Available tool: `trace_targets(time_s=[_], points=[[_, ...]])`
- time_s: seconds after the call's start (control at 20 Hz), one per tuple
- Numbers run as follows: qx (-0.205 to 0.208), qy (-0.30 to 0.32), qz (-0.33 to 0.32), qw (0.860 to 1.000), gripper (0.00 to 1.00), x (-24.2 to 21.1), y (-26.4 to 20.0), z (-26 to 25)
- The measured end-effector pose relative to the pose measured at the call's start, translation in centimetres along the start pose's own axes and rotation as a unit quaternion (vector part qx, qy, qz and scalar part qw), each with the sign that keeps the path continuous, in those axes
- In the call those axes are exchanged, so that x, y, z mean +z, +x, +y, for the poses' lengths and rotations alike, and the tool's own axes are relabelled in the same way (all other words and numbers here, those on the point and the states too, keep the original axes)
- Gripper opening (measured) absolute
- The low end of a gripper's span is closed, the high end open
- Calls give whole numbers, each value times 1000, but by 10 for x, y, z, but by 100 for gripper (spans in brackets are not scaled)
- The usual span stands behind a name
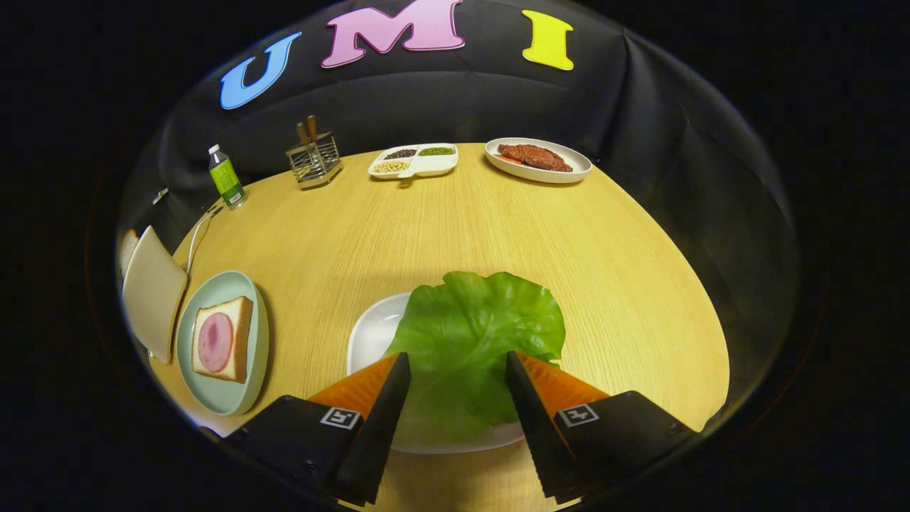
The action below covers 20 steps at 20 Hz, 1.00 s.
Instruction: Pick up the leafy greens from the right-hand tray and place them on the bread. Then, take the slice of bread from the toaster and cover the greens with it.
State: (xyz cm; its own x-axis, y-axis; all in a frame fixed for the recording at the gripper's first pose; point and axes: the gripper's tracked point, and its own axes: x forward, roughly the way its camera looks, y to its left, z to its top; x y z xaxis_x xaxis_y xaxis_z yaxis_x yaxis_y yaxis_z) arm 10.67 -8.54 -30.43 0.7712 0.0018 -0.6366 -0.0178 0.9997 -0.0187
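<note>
While the gripper (457,366) hangs with fingers spread wide, holding nothing, lettuce leaf (475,341) between them on white tray (371,334) at the table's near edge, ham-topped bread (223,339) left, bottle label unreadable.

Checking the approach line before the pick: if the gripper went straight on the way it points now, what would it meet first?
Most likely the lettuce leaf on the white plate. The gripper has its jaws open, with the leaf lying between and just ahead of them. How far above the leaf they are is unclear.
</note>
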Motion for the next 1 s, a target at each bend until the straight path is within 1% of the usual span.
trace_targets(time_s=[0.1, 0.15, 0.2, 0.3, 0.35, 0.4, 0.45, 0.5, 0.6, 0.75, 1.0], points=[[7, -4, -1, 1000, 70, 0, 1, 1], [10, -7, 0, 1000, 51, 0, 1, 2], [13, -6, 0, 1000, 48, -1, 0, 2], [20, 10, 10, 1000, 30, -2, 0, 4], [19, 16, 14, 1000, 28, -1, 2, 0], [24, 37, 19, 999, 26, 0, 2, -2], [32, 49, 22, 998, 11, 1, 1, -1], [42, 57, 28, 997, 11, 0, 2, 1], [50, 67, 39, 996, 7, 2, 3, 0], [44, 63, 31, 997, 6, 14, -7, 1], [24, 46, -4, 999, 6, 56, -44, 8]])
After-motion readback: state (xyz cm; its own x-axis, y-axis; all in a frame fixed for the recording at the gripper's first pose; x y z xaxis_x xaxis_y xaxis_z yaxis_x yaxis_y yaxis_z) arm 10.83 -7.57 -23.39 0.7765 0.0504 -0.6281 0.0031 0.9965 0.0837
